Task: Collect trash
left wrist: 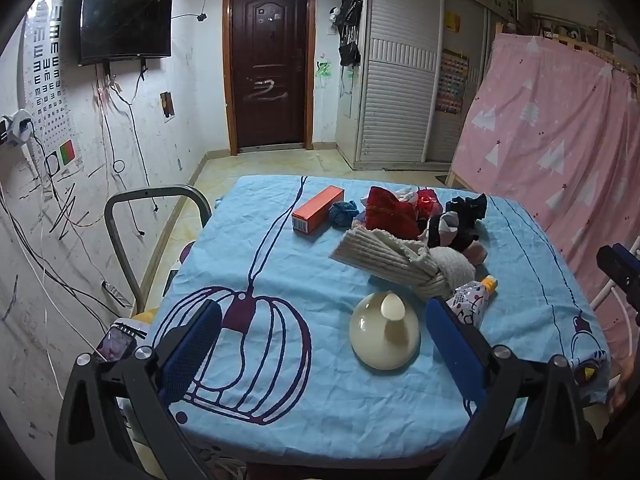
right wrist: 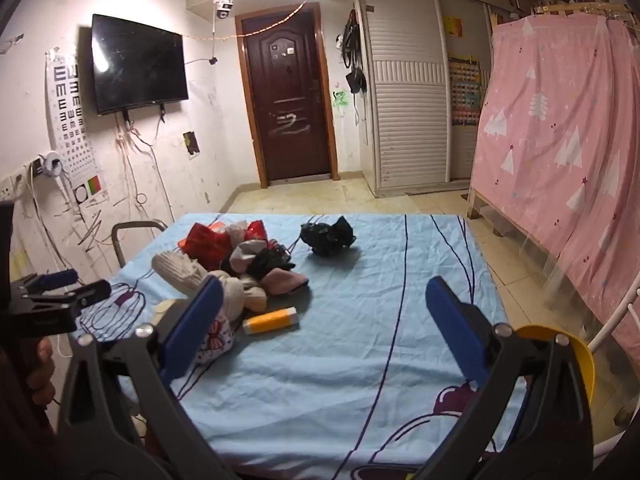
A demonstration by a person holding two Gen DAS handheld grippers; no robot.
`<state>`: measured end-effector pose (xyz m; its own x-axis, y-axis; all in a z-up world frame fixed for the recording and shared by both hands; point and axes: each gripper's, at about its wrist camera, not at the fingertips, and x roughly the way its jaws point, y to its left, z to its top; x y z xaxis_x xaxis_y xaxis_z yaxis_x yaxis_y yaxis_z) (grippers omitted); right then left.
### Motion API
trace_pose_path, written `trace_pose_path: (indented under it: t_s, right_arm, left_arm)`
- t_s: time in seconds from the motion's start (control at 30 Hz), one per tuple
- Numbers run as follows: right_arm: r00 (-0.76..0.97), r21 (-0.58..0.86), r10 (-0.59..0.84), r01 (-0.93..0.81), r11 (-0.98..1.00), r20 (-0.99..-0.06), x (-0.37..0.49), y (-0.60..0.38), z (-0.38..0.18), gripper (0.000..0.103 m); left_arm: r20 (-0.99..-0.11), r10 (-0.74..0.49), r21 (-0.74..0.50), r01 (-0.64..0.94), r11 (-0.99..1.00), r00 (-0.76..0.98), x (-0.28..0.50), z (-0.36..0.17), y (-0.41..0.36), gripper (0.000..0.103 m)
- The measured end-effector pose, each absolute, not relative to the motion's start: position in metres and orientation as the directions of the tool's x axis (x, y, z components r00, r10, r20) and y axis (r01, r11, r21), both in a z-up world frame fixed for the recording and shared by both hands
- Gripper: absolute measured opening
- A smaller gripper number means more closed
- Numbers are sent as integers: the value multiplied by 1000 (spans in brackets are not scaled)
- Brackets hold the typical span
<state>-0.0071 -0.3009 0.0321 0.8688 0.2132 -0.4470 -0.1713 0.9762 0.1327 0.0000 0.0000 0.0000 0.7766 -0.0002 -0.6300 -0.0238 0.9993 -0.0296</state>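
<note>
nothing looks collected yet, judging by how things lie: both grippers hover over the table's blue cloth (left wrist: 280,400) with nothing between their pads. the left gripper (left wrist: 324,344) has its jaws spread wide, and so does the right gripper (right wrist: 324,328).

the likely trash sits on the table: an orange box (left wrist: 318,214) at the far side, a patterned tube with an orange cap (left wrist: 474,294) near the left gripper's right pad, and a black crumpled bag (right wrist: 327,237) lying apart (possibly the bag for the trash, though i cannot tell).

a heap of socks and knitwear (left wrist: 404,236) crowds the middle, touching the tube, and a cream dome-shaped object (left wrist: 385,330) stands just ahead of the left jaws. a yellow bowl (right wrist: 576,356) peeks out behind the right gripper. the heap probably hinders any reach for the box.
</note>
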Motion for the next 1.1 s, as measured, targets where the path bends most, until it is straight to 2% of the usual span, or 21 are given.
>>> trace_pose_path:
  t_s: [1.1]
  right_arm:
    - [868,121,207,-170,978,-451,-8,-299,32,97]
  left_arm:
    - [-632,6,-20,-24,1000,775,0,0,0,93]
